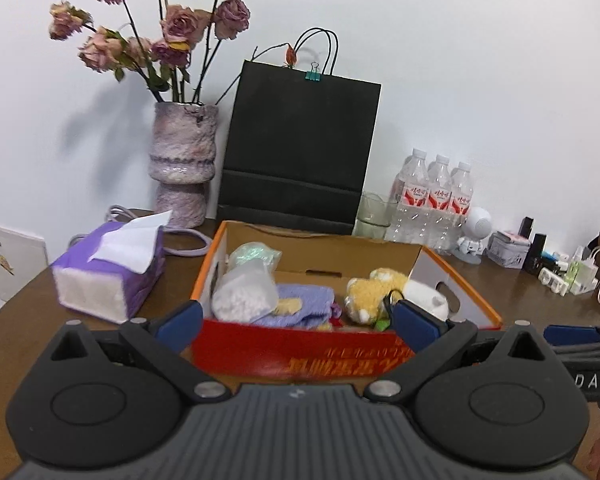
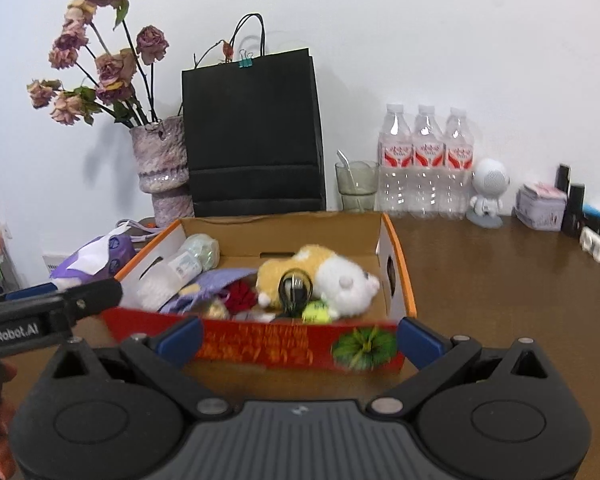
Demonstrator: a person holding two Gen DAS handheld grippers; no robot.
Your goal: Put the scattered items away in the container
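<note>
1. The left hand-held gripper (image 1: 296, 328) hangs with its blue-padded fingers spread wide and nothing between them, just in front of the red front wall of the cardboard box (image 1: 300, 350). Its emptiness suggests a release rather than a carry.
2. The right hand-held gripper (image 2: 300, 340) is likewise wide and empty, facing the same wall of the box from slightly further toward 3 o'clock.
3. In the box, a bag of white pellets (image 1: 244, 294) leans at 9 o'clock, a lilac knitted piece (image 1: 300, 304) lies in the middle, and a yellow-and-white plush toy (image 2: 324, 280) fills the 3 o'clock side. A coiled black cable (image 2: 296, 286) rests on the plush, with a small yellow-green ball (image 2: 315, 312) and a red fuzzy item (image 2: 242, 295) beside it.
4. The pile sits loosely, as dropped things do, and judging by that the tidying looks close to done.
5. Around the box on the tabletop (image 2: 500, 280) stand a purple tissue pack (image 1: 108, 276) at 9 o'clock, and a vase of dried roses (image 1: 182, 168), a black paper bag (image 1: 300, 152) and water bottles (image 2: 426, 160) toward 12 o'clock; these seem furnishings, not clutter.
6. The small objects at the far 3 o'clock edge are too tiny to name, and the front wall hides the box floor.
</note>
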